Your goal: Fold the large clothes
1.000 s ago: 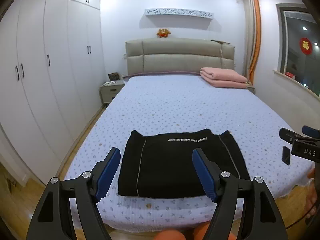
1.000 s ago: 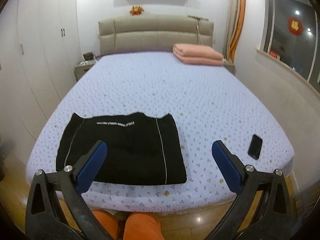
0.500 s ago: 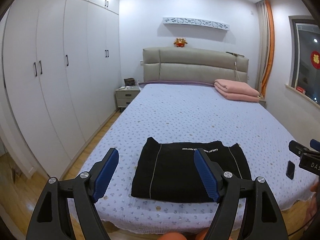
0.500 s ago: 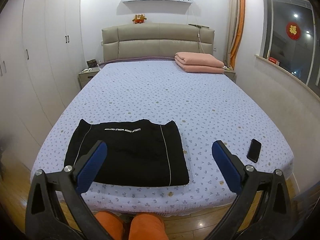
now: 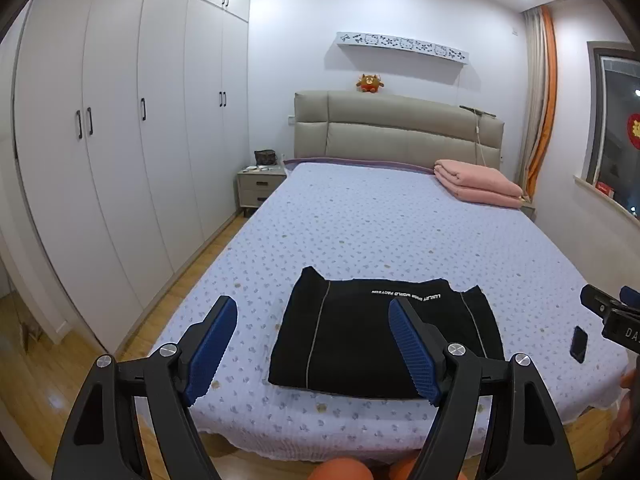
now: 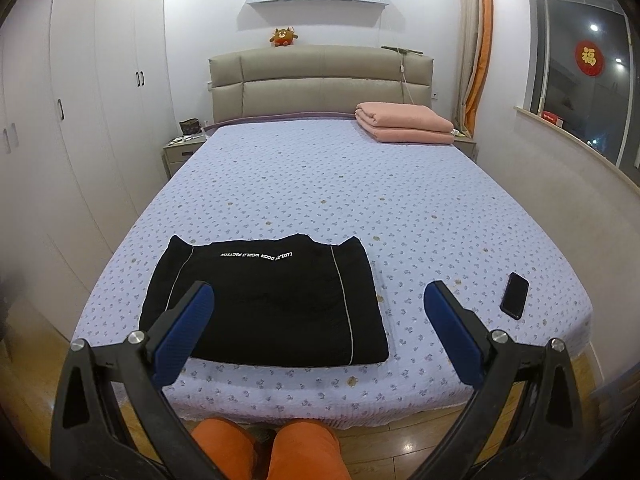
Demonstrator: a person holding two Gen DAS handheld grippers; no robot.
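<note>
A black garment (image 5: 352, 336) with white side stripes and white lettering lies folded into a flat rectangle near the foot of the bed (image 5: 380, 232). It also shows in the right wrist view (image 6: 272, 296). My left gripper (image 5: 314, 346) is open and empty, held back from the bed's foot edge, above the floor. My right gripper (image 6: 318, 328) is open and empty, also held back from the bed. Its black tip shows at the right edge of the left wrist view (image 5: 608, 312).
A black phone (image 6: 515, 295) lies on the bed's right front corner. A folded pink blanket (image 6: 404, 123) sits by the headboard. White wardrobes (image 5: 120, 140) line the left wall, with a nightstand (image 5: 260, 184) beside the bed. A window ledge (image 6: 580, 156) runs along the right.
Both grippers have drawn back and risen from the bed, so the folded garment looks smaller and farther. Both stay open.
</note>
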